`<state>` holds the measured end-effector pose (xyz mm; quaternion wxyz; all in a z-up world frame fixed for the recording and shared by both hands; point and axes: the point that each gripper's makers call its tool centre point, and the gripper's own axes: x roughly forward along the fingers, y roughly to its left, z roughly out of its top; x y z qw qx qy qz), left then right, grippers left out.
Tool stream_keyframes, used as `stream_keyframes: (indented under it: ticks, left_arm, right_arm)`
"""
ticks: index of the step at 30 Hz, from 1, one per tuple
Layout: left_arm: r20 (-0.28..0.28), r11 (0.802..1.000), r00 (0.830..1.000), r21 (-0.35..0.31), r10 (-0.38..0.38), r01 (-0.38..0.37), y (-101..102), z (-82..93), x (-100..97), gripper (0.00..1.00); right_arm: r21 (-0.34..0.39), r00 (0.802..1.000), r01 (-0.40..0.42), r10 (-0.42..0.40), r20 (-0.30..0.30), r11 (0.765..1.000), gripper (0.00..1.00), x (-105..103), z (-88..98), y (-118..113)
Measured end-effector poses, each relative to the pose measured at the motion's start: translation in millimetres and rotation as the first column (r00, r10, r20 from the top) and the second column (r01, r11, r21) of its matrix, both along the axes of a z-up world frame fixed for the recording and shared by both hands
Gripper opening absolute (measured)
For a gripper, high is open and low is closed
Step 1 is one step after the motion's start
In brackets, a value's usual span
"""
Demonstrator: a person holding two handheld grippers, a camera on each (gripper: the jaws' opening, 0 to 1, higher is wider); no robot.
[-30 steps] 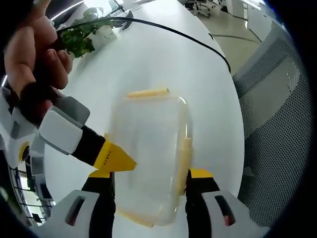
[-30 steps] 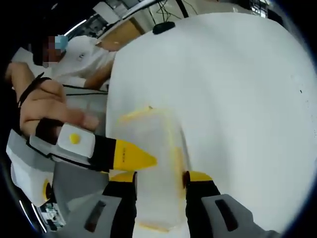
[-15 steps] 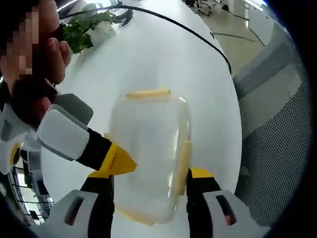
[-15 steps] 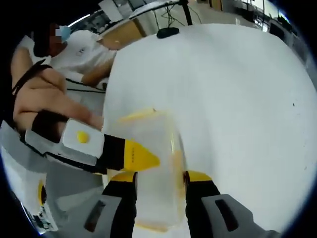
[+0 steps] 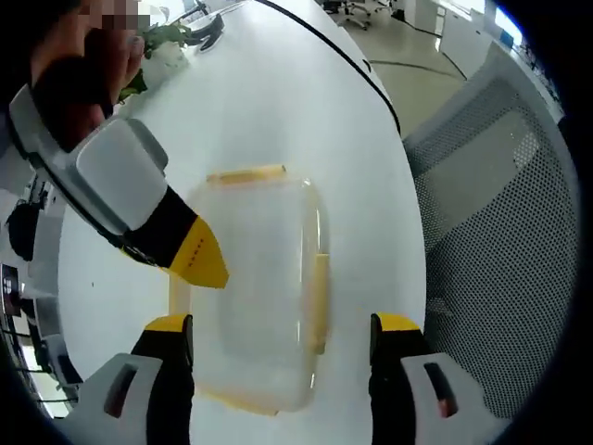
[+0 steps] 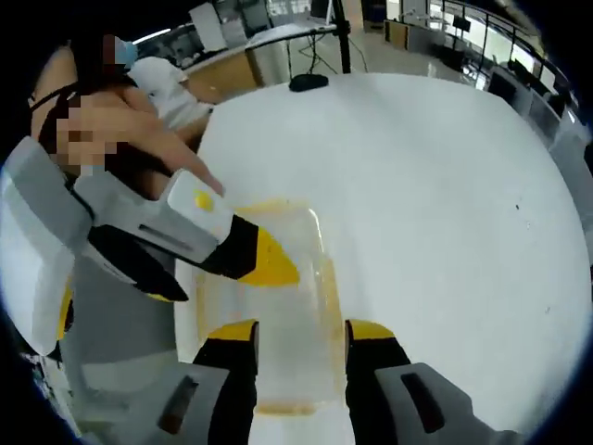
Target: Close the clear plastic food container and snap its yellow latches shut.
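Observation:
The clear plastic container (image 5: 255, 278) lies flat on the white table (image 5: 278, 111) with its lid on. Yellow latches show at its far end (image 5: 246, 174) and along its right side (image 5: 320, 297). My left gripper (image 5: 283, 324) stands wide open, one jaw on each side of the container's near half. A yellow fingertip (image 5: 199, 260) of the right gripper rests at the container's left edge. In the right gripper view the container (image 6: 278, 306) lies beyond my right gripper (image 6: 301, 334), whose jaws stand apart over its near end. A left gripper fingertip (image 6: 269, 261) lies over the lid.
A grey mesh chair (image 5: 500, 222) stands past the table's right edge. A plant (image 5: 162, 42) and a black cable (image 5: 320, 46) sit at the far end. Past the table are a person in white (image 6: 171, 83) and a black object (image 6: 306, 82).
My left gripper's jaws have spread wider apart around the container. Both cameras have pulled back and tilted. The right gripper's jaw gap looks the same.

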<state>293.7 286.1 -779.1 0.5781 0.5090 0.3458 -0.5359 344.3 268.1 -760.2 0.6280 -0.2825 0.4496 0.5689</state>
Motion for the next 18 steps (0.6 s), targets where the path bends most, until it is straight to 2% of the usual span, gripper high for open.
stream_keyframes:
  ticks: [2, 4, 6, 9, 11, 18]
  left_arm:
    - [-0.019, 1.0, 1.0, -0.002, -0.003, 0.003, 0.3, -0.1, -1.4, 0.79]
    - [-0.02, 1.0, 1.0, -0.005, -0.012, 0.012, 0.1, -0.9, -2.6, 0.8]
    - [-0.018, 1.0, 1.0, 0.004, -0.016, 0.016, 1.7, -2.7, -2.8, 0.84]
    - [-0.039, 1.0, 0.999, -0.017, -0.005, 0.004, -0.7, -1.6, -7.8, 0.97]
    - [-0.062, 1.0, 0.998, -0.023, -0.007, 0.006, -1.0, -0.3, -12.1, 0.99]
    - [-0.072, 1.0, 0.997, -0.024, -0.003, 0.001, 6.5, 2.4, -7.9, 0.98]
  right_arm:
    - [0.007, 1.0, 0.008, -0.008, 0.01, 1.0, 0.44, -0.5, 1.2, 0.1]
    - [0.02, 1.0, 0.014, -0.014, 0.026, 1.0, 0.56, -1.2, 3.3, 1.7]
    - [0.038, 1.0, 0.013, -0.014, 0.028, 0.999, 0.6, -3.4, 5.3, 3.8]
    - [0.052, 1.0, 0.018, -0.019, 0.023, 0.998, 0.67, -8.0, 5.3, 4.7]
    - [0.051, 0.999, 0.011, -0.012, 0.031, 0.999, 0.69, -11.4, 3.9, 3.9]
    - [0.061, 0.999, 0.0, -0.003, 0.048, 0.998, 0.7, -18.3, 2.5, 0.7]
